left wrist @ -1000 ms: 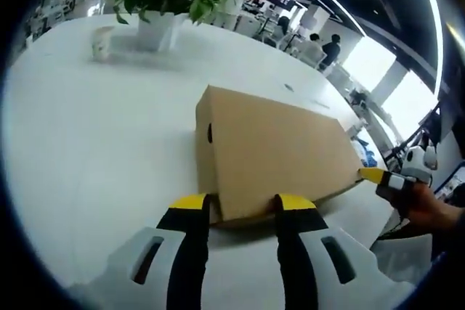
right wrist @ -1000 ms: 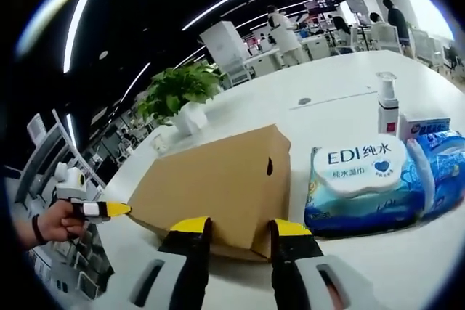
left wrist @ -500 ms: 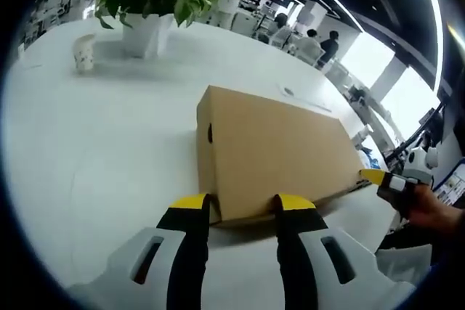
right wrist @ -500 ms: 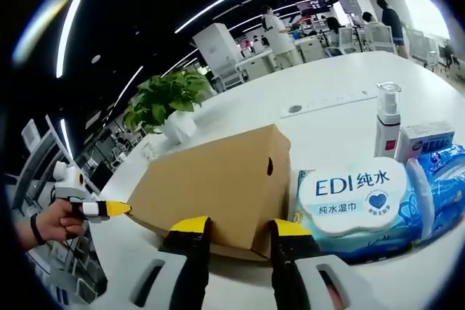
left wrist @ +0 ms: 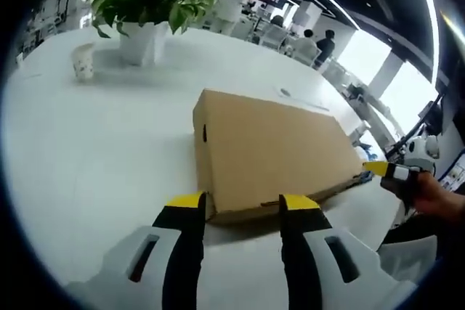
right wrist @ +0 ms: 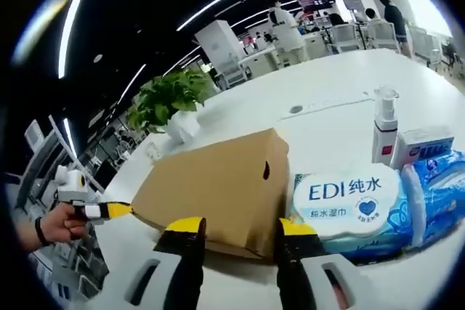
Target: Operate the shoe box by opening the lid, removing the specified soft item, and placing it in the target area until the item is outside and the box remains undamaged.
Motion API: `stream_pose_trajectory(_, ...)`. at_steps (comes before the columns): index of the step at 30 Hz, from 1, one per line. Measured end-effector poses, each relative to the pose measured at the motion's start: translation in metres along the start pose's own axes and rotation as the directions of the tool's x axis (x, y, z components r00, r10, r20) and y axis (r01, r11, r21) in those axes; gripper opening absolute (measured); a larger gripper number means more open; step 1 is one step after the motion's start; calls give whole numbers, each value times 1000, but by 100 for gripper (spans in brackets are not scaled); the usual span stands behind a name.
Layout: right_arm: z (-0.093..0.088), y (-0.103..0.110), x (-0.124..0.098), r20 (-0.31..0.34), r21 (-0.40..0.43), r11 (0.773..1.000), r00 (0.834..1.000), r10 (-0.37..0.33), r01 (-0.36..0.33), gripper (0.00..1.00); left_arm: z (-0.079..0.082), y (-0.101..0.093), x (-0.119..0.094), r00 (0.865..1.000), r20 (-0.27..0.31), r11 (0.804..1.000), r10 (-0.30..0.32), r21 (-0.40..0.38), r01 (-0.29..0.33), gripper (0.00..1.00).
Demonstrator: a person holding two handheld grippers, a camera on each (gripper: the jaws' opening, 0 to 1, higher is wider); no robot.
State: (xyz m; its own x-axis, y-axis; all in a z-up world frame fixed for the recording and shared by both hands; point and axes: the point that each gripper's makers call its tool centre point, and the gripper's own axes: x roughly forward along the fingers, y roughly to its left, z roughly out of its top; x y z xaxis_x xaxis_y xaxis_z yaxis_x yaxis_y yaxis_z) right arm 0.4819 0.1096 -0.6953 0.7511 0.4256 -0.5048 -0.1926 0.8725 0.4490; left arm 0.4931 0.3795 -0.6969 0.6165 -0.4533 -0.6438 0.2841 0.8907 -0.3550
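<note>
Closed cardboard shoe box (left wrist: 272, 150) lies flat on the white worktop (left wrist: 94, 157), lid down, one small round hole in each end wall.

Left gripper (left wrist: 241, 202): jaws parted, yellow tips at the box's near bottom edge, one each side of a corner. Not closed on anything. The same gripper shows in the right gripper view (right wrist: 122, 210), held in a person's hand (right wrist: 52, 224), tip against the box's far corner.

Right gripper (right wrist: 240, 226): jaws spread at the opposite end of the box, grasping nothing. In the left gripper view it sits at the far end (left wrist: 378, 168).

Just beside the box: a pack of EDI wet wipes (right wrist: 350, 197), a blue soft pack (right wrist: 436, 186), a pump bottle (right wrist: 383, 130), a small carton (right wrist: 423, 141). Further off, a potted plant (left wrist: 145, 5) and a paper cup (left wrist: 83, 59).
</note>
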Motion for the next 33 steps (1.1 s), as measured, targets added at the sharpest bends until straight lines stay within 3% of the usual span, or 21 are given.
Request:
stream_pose_trajectory(4, -2, -15, -36, 27, -48, 999, 999, -23, 24, 45, -3, 0, -18, 999, 32, 1000, 12, 10, -12, 47)
stream_pose_trajectory(12, -8, -52, -112, 130, -25, 992, 985, -117, 121, 53, -19, -14, -51, 997, 72, 997, 2, 75, -7, 51)
stream_pose_trajectory(15, -14, -60, -131, 142, -111, 979, 977, -157, 174, 56, -28, -26, -60, 997, 78, 994, -8, 111, -1, 52)
stream_pose_trajectory(18, -16, -57, -143, 162, -124, 975, 973, -163, 184, 59, -40, -42, -60, 996, 73, 992, -57, 114, 48, 55)
stream_pose_trajectory(22, -23, -60, -150, 192, -110, 973, 965, -179, 202, 61, -52, -53, -59, 996, 71, 994, -58, 92, 51, 58)
stream_pose_trajectory(26, -32, -59, -151, 183, -95, 975, 966, -182, 202, 61, -51, -63, -60, 996, 73, 987, -46, 160, 34, 58)
stream_pose_trajectory(29, -21, -56, -154, 222, -106, 974, 960, -173, 200, 61, -46, -69, -60, 995, 85, 987, -46, 157, 32, 58)
stream_pose_trajectory(33, -25, -56, -153, 214, -108, 973, 960, -180, 206, 62, -46, -78, -58, 995, 92, 987, -42, 157, 27, 58)
